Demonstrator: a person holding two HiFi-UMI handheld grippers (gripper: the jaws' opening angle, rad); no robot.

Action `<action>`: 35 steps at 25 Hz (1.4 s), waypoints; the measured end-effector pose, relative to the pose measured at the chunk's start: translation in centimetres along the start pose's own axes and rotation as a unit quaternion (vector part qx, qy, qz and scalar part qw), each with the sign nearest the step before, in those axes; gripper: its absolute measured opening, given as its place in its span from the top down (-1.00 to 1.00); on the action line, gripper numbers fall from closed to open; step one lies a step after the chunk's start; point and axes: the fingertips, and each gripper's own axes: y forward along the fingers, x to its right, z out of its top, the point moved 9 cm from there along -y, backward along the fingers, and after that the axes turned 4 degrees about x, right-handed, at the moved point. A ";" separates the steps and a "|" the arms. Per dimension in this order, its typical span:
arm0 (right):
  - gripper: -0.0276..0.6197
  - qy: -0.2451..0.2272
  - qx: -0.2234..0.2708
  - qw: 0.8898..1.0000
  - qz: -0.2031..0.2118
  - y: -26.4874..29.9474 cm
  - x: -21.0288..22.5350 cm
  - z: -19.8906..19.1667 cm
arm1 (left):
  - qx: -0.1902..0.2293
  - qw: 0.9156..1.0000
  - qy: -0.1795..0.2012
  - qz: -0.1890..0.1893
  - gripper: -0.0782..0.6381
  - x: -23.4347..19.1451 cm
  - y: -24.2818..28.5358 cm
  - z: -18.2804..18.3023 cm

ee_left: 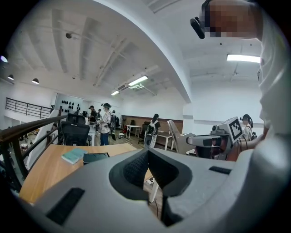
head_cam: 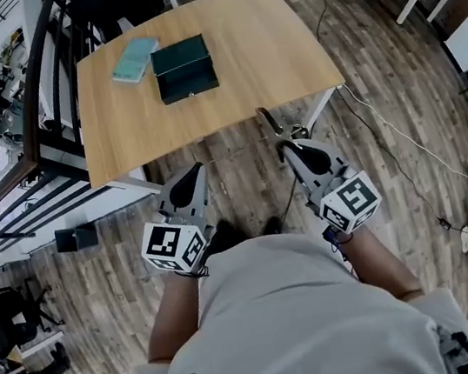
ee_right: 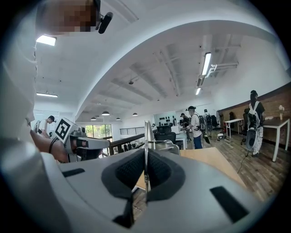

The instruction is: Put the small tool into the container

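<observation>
Wood-plank flooring surrounds a light wooden surface (head_cam: 272, 35) in the head view. On it lie a dark green rectangular box (head_cam: 184, 68) with its lid down, which is the container, and a flat teal book (head_cam: 134, 59) just beside the box on its left. The person stands short of the near edge with both claws held out low over the floor. The right claw (head_cam: 291, 144) is clamped on the small metal tool (head_cam: 270, 123), which juts forward from its tips toward the near edge, well apart from the box. The left claw (head_cam: 195, 172) tapers to a point and carries nothing. In the left gripper view its dark pads (ee_left: 132, 168) meet at the tips with nothing between them, and the box and book lie beyond to the left. In the right gripper view the tool's thin bright blade stands upright, pinched between the pads, with the wooden top beyond it. The box looks closed, so the free left claw will probably have to raise the lid by its front edge. Meanwhile the right needs a firm pinch, since so thin a tool could pivot. It is best carried right over the opening and lowered inside before release.
</observation>
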 end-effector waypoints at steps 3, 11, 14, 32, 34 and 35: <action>0.89 0.004 -0.002 1.000 0.000 0.3 0.5 -0.3 | -0.003 1.000 -0.002 -0.006 0.77 -0.1 0.8 -0.1; 0.89 0.010 -0.005 1.000 -0.005 2.7 2.2 -0.4 | -0.007 1.000 -0.006 -0.018 0.77 -2.3 3.6 -0.1; 0.89 0.009 -0.006 1.000 -0.009 4.2 2.8 -0.3 | -0.008 1.000 -0.006 -0.023 0.77 -3.8 4.7 0.0; 0.89 -0.007 -0.003 1.000 -0.020 20.5 4.0 1.9 | 0.003 0.999 -0.001 -0.039 0.77 -19.1 8.8 3.9; 0.89 -0.006 -0.005 1.000 -0.021 21.9 3.5 1.7 | 0.006 0.999 -0.002 -0.041 0.77 -20.5 8.7 4.2; 0.89 -0.005 -0.006 1.000 -0.021 22.5 3.3 1.7 | 0.008 0.999 -0.001 -0.042 0.77 -21.2 8.7 4.3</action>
